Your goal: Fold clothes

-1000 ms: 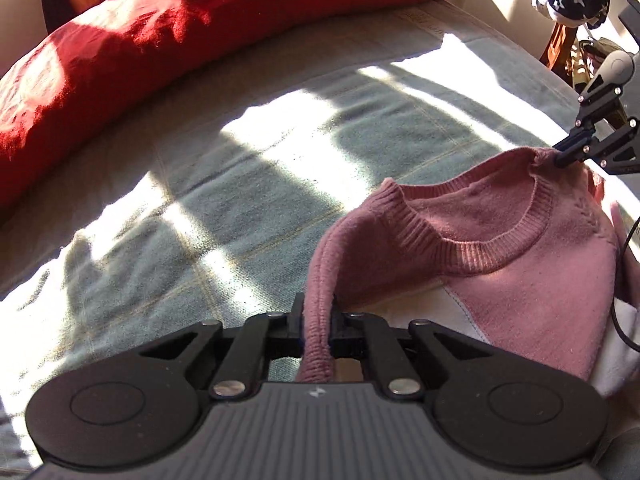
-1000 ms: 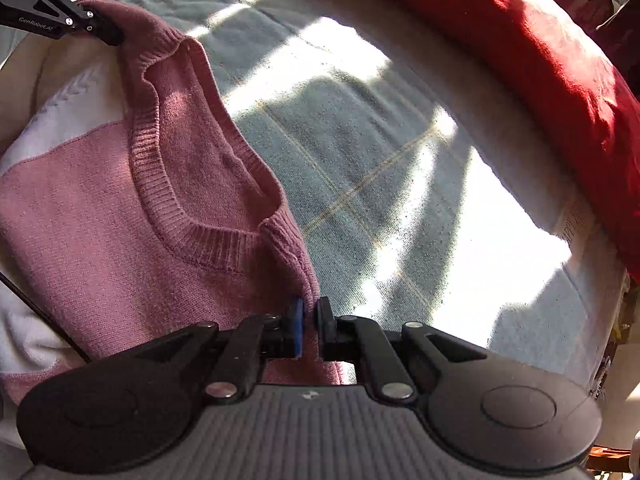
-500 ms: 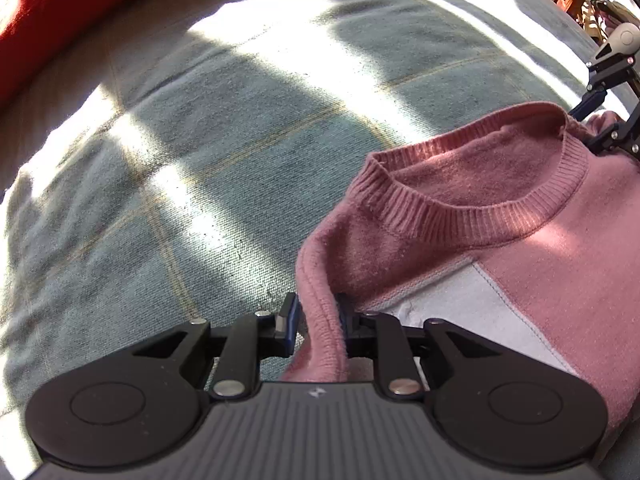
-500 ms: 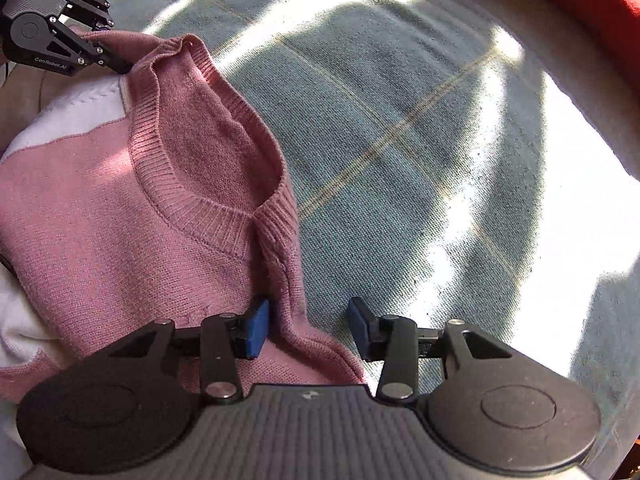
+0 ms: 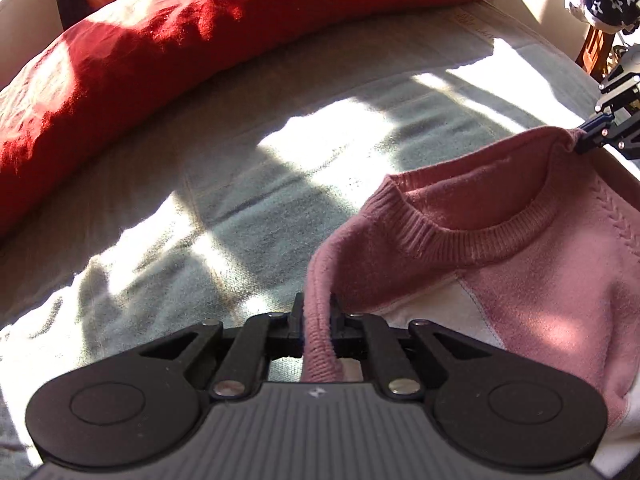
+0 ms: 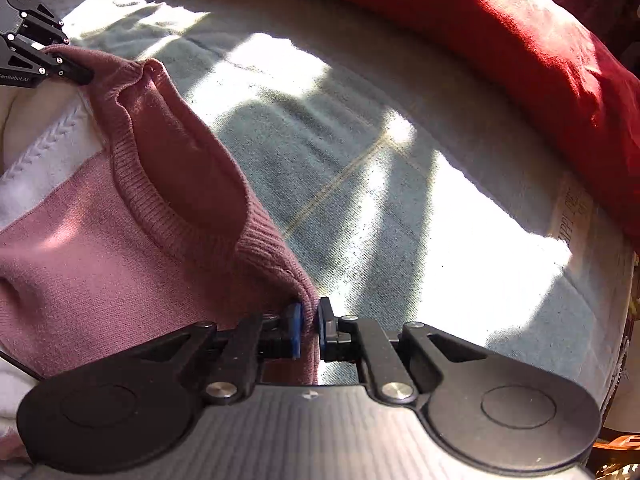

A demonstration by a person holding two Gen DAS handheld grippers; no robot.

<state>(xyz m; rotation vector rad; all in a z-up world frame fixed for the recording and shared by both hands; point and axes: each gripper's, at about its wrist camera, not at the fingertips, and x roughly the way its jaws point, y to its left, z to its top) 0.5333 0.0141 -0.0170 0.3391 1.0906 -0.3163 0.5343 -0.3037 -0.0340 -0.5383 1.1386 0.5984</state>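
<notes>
Since half a second ago both grippers have been re-clamped and the view tipped back toward the red pillow (image 5: 224,40). The left gripper (image 5: 317,322) is shut on one shoulder of the pink sweater (image 5: 520,272), the right gripper (image 6: 309,326) on the other. The sweater is held stretched between them above the bed (image 6: 360,184), body hanging toward the person; shoulder line is the long axis.

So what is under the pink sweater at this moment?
Around the pink sweater lies a grey-green blanket, which presumably continues beneath it. The sweater itself hides whatever lies directly under it. Both the left gripper and right gripper pinch its shoulders.
</notes>
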